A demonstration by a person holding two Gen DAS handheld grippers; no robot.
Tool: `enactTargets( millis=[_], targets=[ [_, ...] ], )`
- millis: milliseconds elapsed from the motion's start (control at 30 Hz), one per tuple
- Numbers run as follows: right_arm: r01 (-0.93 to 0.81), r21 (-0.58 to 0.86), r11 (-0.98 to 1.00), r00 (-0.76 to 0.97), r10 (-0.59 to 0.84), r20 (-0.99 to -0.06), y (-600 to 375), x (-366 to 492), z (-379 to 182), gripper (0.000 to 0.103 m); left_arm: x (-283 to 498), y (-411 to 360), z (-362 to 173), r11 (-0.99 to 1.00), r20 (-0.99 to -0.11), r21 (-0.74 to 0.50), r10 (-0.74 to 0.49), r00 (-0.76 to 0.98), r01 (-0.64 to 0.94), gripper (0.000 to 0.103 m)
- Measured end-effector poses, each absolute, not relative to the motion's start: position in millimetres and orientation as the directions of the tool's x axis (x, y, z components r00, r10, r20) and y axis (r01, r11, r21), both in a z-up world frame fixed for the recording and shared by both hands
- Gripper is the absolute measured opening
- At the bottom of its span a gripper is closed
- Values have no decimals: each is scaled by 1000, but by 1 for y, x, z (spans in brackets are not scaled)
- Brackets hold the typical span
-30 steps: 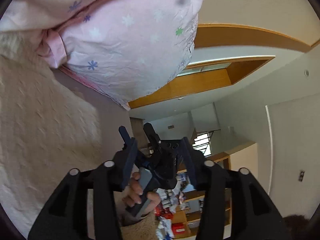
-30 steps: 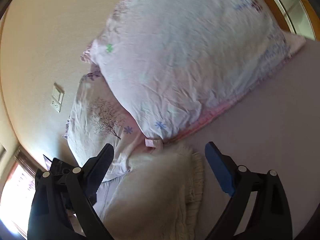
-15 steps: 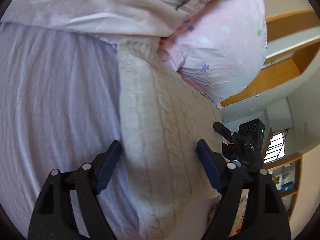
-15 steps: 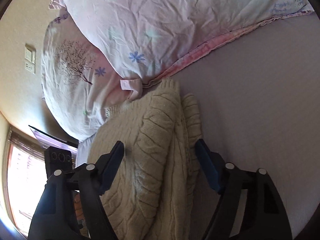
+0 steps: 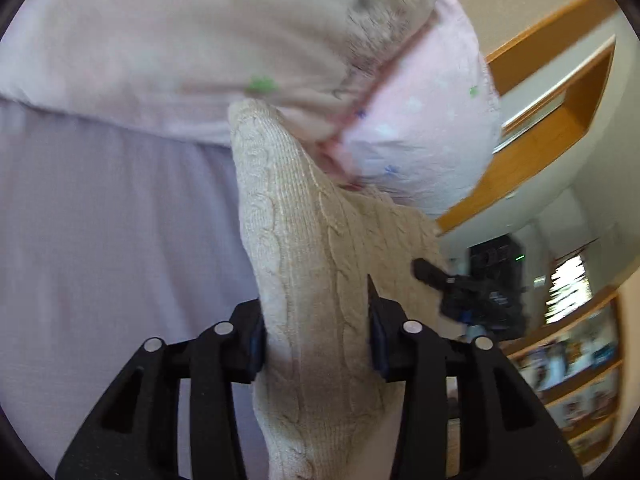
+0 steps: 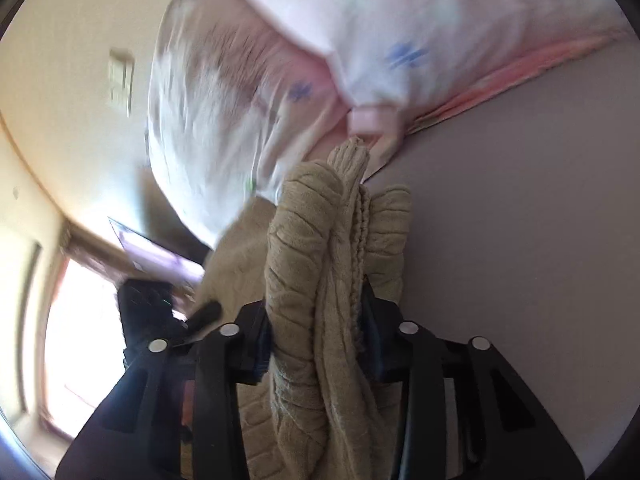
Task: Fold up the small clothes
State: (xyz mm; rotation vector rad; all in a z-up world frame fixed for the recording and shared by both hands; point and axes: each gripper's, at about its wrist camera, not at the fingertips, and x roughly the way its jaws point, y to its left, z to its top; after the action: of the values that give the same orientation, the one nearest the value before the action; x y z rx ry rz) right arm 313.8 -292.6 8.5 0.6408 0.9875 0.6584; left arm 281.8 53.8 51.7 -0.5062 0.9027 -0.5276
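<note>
A cream cable-knit sweater (image 5: 304, 248) lies on a lilac bedsheet (image 5: 120, 240). My left gripper (image 5: 316, 340) is shut on one edge of the sweater, the knit bunched between its fingers. My right gripper (image 6: 316, 344) is shut on the other side of the same sweater (image 6: 308, 248), where ribbed folds stack up between its fingers. The right gripper also shows in the left wrist view (image 5: 472, 292), and the left gripper in the right wrist view (image 6: 160, 316).
Pink flowered pillows (image 5: 400, 120) lie just beyond the sweater against the wall, also in the right wrist view (image 6: 360, 40). A bookshelf (image 5: 576, 368) stands to the right. A bright window (image 6: 80, 340) and a wall switch (image 6: 120, 76) are at left.
Both grippers have moved in onto the sweater and closed on it; half a second ago both were open above it. The view is blurred from motion.
</note>
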Motion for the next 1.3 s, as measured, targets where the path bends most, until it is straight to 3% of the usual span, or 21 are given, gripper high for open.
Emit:
enactTargets(
  millis=[67,167,267,333,367,500,567,633,667,733,800,833,900,1000,1133,1300],
  targets=[
    [-193,672,715,476,667,-573,-292,308,18,48,274,74,51,826,-648,-545,-522,555,141,49],
    [-242,666,705,550,665,-505,-300,293,38,48,257,94,57,825,-610,-550,-504,612,132,56],
    [-249,632,734,518,652,-554,-283,294,37,46,243,96,68,836,-589,-528,-489,644,153,65],
    [-238,609,756,469,639,-610,-269,300,27,32,236,89,74,854,-594,-496,-467,655,160,69],
    [-237,594,769,463,627,-627,-263,302,23,15,233,85,76,865,-599,-473,-454,659,166,71],
    [-183,534,825,590,527,-612,-275,304,35,10,208,81,80,914,-623,-364,-380,684,177,84],
    [-89,440,894,647,388,-656,-283,310,40,10,195,79,79,942,-644,-299,-317,696,152,99],
    [-44,380,924,632,321,-706,-281,317,35,10,181,76,78,961,-640,-241,-263,722,135,101],
    [-41,387,921,623,327,-711,-281,315,35,12,175,72,77,964,-640,-227,-257,724,142,101],
    [-33,413,910,635,338,-695,-286,304,43,27,167,68,74,969,-651,-210,-237,721,129,101],
    [-36,421,907,675,332,-659,-295,277,63,83,161,63,70,978,-667,-193,-192,720,83,101],
    [-60,432,900,706,344,-619,-293,266,72,92,158,61,67,981,-680,-183,-171,713,62,101],
    [-102,411,906,728,350,-590,-302,229,87,96,154,55,58,988,-719,-155,-131,683,25,101],
    [-102,344,933,695,314,-647,-301,192,82,102,152,46,43,985,-746,-163,-156,648,50,101],
    [-140,288,947,634,309,-709,-282,161,62,102,153,35,31,978,-776,-195,-201,598,75,101],
    [-190,198,962,587,273,-763,-242,149,39,102,156,22,20,984,-806,-162,-173,565,70,101]
  ],
)
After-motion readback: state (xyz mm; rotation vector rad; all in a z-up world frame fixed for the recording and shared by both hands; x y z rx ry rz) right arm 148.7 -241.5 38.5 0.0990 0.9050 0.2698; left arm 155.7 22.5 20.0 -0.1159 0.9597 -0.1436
